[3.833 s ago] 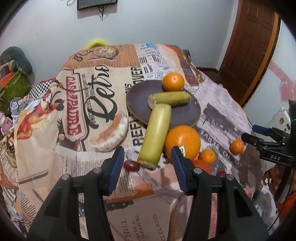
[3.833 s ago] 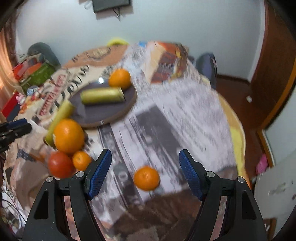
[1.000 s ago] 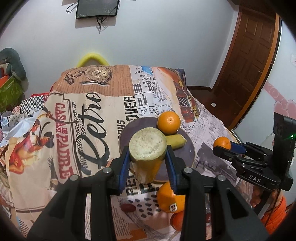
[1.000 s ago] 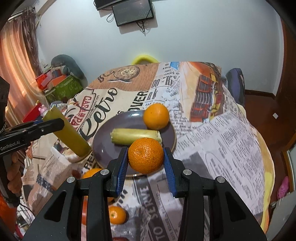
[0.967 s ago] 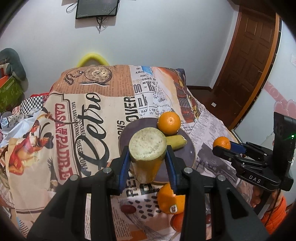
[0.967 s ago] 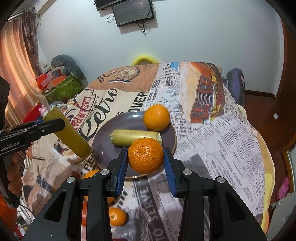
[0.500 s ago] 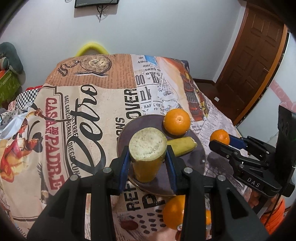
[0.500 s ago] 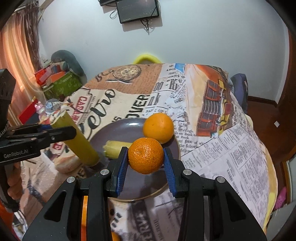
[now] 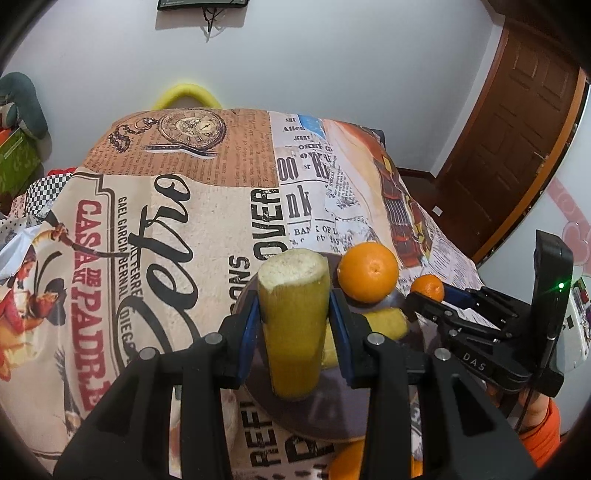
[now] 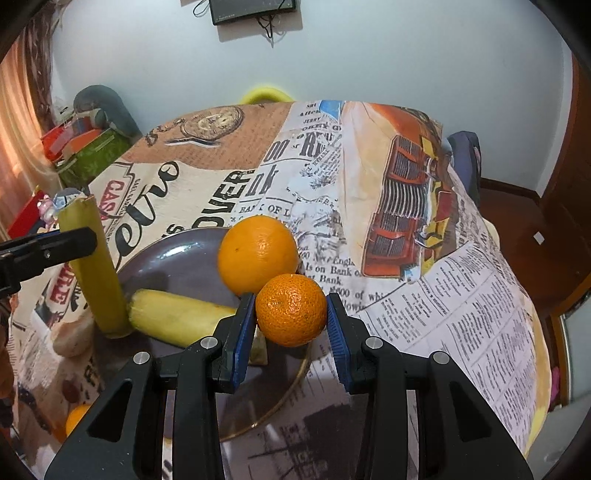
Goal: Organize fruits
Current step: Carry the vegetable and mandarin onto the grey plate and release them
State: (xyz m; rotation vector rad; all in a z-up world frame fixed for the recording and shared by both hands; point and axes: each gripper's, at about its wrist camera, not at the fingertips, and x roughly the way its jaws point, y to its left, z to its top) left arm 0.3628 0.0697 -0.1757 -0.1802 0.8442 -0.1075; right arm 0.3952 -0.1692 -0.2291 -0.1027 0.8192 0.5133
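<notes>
The yellow-green stalk (image 9: 293,325) stands upright over the left part of the plate (image 9: 325,410), its cut pale top facing up; whether its lower end touches the plate cannot be told. The left claw (image 9: 293,328) is closed on it, blue pads pressing both sides at mid-height. From the right wrist view the same stalk (image 10: 96,269) rises at the plate's left rim (image 10: 147,254), with the left claw's (image 10: 83,240) dark finger across its upper part.

The mandarin (image 10: 291,309) sits squeezed between the blue pads of the right claw (image 10: 291,317), held above the right side of the plate. In the left wrist view the mandarin (image 9: 427,288) shows at the tip of the right claw (image 9: 421,295), just right of the orange.

On the plate lie a second yellow piece (image 10: 181,321), on its side, its left end close to the standing stalk, and the orange (image 10: 258,254) at the far rim, just behind the mandarin. The plate rests on the near half of the counter, which is covered by a newsprint-patterned cloth (image 9: 177,206).

Another orange fruit (image 10: 75,417) lies on the cloth near the counter's near-left edge. A dark screen (image 10: 253,9) hangs on the wall beyond the far edge.
</notes>
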